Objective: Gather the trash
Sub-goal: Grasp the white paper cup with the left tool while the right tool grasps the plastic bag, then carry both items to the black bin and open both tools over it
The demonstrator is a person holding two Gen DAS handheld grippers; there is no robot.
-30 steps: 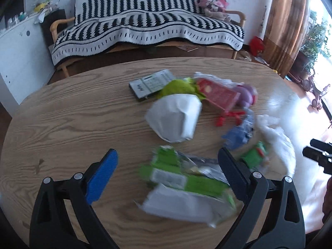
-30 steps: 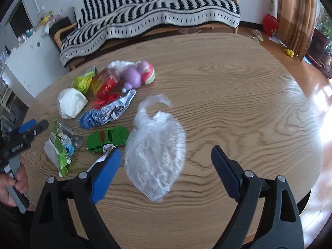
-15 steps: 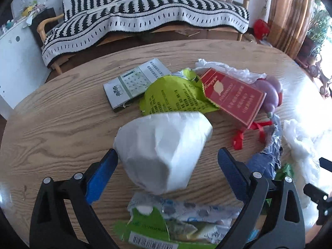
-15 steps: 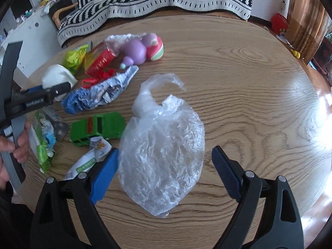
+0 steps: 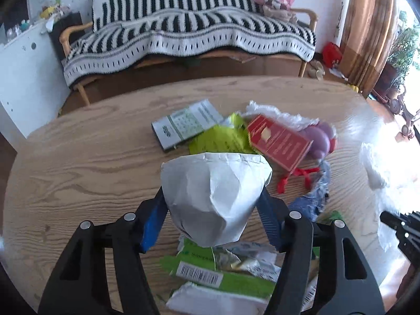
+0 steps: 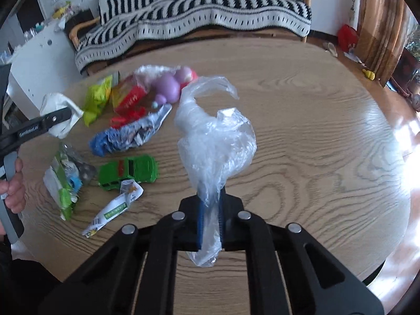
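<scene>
we see a crumpled white paper wad [image 5: 214, 197], creased and cone-shaped, between the left gripper [image 5: 212, 220]'s closing jaws, pads touching its sides. the right gripper [image 6: 210, 223]'s jaws pinch the thin tail of a clear, crinkly plastic bag [image 6: 215, 141] over the wood-grain desk [image 6: 315, 144]. nearby lie a green toy car [image 6: 130, 170], blue foil wrapper [image 6: 126, 136], red carton [image 5: 279, 141] and green wrappers [image 5: 223, 275].

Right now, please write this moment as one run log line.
left gripper: jaws closing around white paper wad | right gripper: shut on clear plastic bag
</scene>
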